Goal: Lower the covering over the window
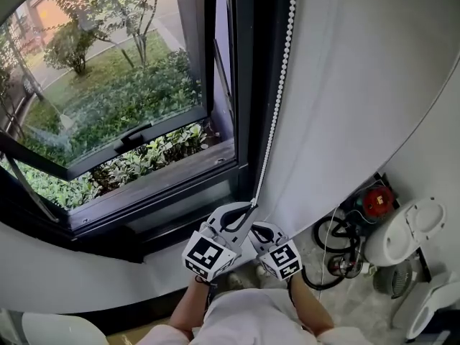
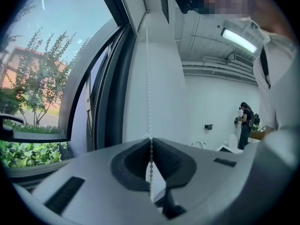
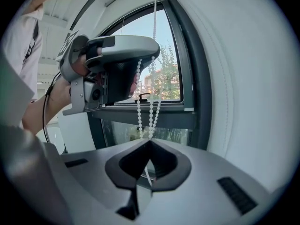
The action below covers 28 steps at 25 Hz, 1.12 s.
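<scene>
A white bead chain [image 1: 277, 95] hangs down the right side of the dark window frame [image 1: 241, 85]. My left gripper [image 1: 248, 208] is shut on the chain at its lower end; in the left gripper view the chain [image 2: 149, 102] runs straight down into the closed jaws [image 2: 150, 139]. Just below and to the right, my right gripper [image 1: 256, 228] is also shut on it. In the right gripper view two strands of the chain [image 3: 151, 104] drop from the left gripper [image 3: 139, 62] into the closed jaws [image 3: 149, 140]. No blind fabric shows over the glass.
The tilted window sash [image 1: 108, 146] stands open over shrubs outside. A white wall [image 1: 359, 85] rises right of the chain. On the floor at lower right lie black cables [image 1: 338, 246], a red object [image 1: 378, 201] and a white appliance [image 1: 406, 228]. A person [image 2: 245, 123] stands far off.
</scene>
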Motion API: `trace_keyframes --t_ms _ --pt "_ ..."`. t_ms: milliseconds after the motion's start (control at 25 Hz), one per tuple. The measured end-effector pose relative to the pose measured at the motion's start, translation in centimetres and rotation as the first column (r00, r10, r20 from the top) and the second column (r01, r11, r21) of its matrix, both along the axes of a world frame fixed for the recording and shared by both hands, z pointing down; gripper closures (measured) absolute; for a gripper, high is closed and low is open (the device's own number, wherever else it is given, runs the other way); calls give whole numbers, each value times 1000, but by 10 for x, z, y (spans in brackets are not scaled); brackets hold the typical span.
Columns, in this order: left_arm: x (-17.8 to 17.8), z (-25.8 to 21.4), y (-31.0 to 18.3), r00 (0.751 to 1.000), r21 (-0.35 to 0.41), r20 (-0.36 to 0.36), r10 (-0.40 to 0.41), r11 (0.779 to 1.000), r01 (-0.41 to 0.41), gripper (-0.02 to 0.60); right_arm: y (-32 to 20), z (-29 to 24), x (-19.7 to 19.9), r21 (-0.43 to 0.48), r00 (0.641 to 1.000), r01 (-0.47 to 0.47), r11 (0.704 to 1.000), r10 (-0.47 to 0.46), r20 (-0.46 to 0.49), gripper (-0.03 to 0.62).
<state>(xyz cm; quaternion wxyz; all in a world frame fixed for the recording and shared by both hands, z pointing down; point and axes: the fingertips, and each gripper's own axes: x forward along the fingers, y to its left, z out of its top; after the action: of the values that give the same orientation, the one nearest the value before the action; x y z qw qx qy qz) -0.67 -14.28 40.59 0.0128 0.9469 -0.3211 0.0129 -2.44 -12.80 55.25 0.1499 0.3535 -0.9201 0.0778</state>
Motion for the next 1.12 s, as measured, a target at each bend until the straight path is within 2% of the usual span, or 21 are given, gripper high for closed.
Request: trace_keyframes --t_ms 280,520,640,760,840,920,1120 --pt "1 34 2 1000 -32 10 1 1000 -1 566 3 34 3 -67 1000 -6 998 5 -22 599" --pt "2 74 2 999 -87 46 -5 996 9 566 6 60 8 -121 999 -20 992 15 -39 597" --pt "3 86 4 999 -106 41 -2 994 7 566 7 58 9 -113 998 -19 993 13 -56 597" --pt "2 89 7 1000 -110 30 -4 994 7 566 10 61 10 -91 992 -15 996 4 -126 591" --pt "1 88 7 1000 -104 26 -6 994 9 566 15 61 11 -93 988 -5 996 -10 -157 547" --pt "1 88 6 1000 -99 28 -5 995 8 566 20 54 12 -92 988 2 996 -16 -152 490" --pt "-2 90 6 999 -94 33 -11 996 14 566 22 11 23 -24 995 -24 999 22 -96 488"
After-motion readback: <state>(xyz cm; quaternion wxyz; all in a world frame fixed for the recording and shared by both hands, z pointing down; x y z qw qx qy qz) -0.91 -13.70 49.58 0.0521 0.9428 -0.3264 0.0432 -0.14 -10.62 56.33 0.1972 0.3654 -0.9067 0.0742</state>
